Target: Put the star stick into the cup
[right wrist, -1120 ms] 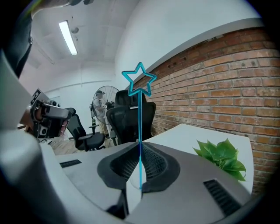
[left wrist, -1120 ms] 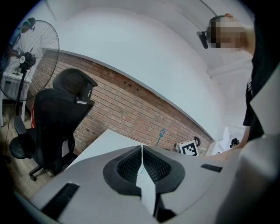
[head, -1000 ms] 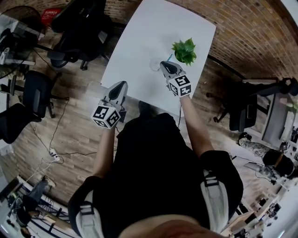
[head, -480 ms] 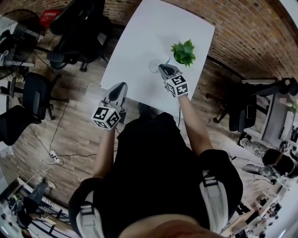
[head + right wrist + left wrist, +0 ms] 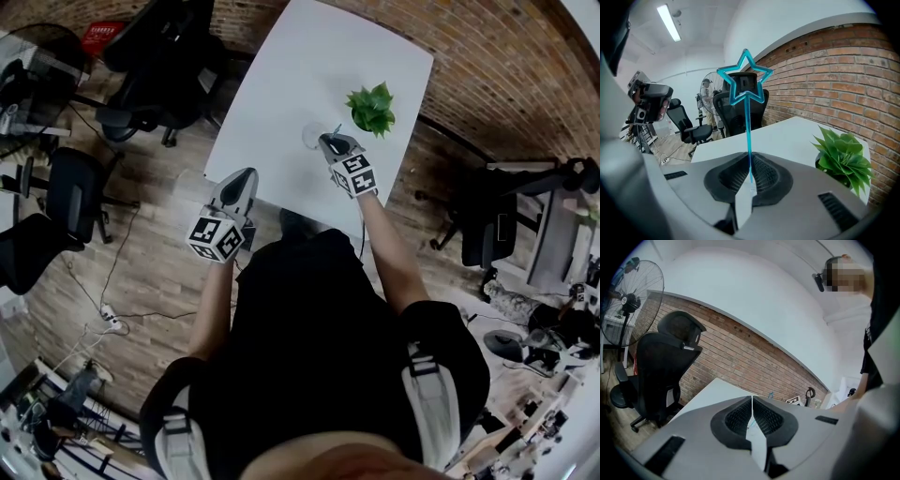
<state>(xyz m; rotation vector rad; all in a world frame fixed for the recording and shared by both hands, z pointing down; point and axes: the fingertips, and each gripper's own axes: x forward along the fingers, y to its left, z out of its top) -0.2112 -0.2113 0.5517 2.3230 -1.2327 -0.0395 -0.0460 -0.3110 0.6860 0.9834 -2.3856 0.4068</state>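
Firmly, right gripper (image 5: 750,171) pinches the star stick (image 5: 748,136) upright; left gripper (image 5: 752,411) closed, empty.

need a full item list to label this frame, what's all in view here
table: one, white, beside the brick wall
cup: one, clear, on the table by the right gripper's tip
plant: one, green, on the table's right side
star stick: one, blue, upright between the right gripper's jaws
office chairs: several, black, on the floor around the table
fan: one, black, on the floor beyond a chair
left gripper: one, grey, jaws together, empty, at the table's near edge
right gripper: one, grey, shut on the star stick, next to the cup
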